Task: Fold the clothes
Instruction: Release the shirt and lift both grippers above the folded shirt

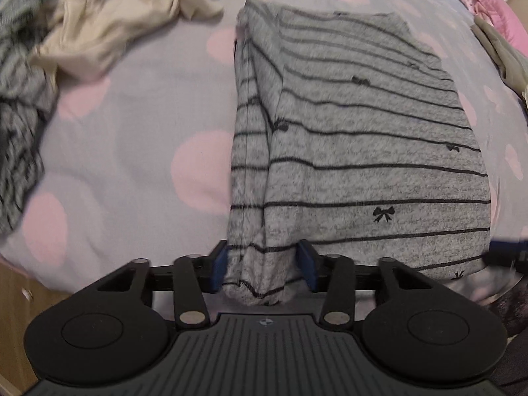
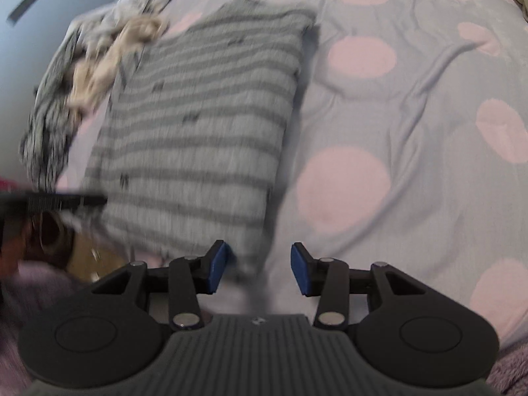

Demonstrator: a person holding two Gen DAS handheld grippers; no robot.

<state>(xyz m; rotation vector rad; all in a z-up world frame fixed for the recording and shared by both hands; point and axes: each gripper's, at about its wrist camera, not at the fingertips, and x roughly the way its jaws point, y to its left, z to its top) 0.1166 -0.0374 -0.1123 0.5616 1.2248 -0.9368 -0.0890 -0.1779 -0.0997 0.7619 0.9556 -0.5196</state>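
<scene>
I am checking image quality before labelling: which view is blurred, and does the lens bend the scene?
Left wrist view: mostly sharp, the striped grey garment readable, with blur only at the edges. Right wrist view: clear motion blur, the stripes smeared. Both views: fisheye bending, the spotted bedsheet curving at the borders.

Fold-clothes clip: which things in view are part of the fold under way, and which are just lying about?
In the job:
- grey striped garment, partly folded on the bed
- left gripper, fabric bunched between its pads
- right gripper, at the garment's near corner

Lying about:
- beige garment, crumpled
- grey patterned garment
- dotted bedsheet
- pink quilted fabric
</scene>
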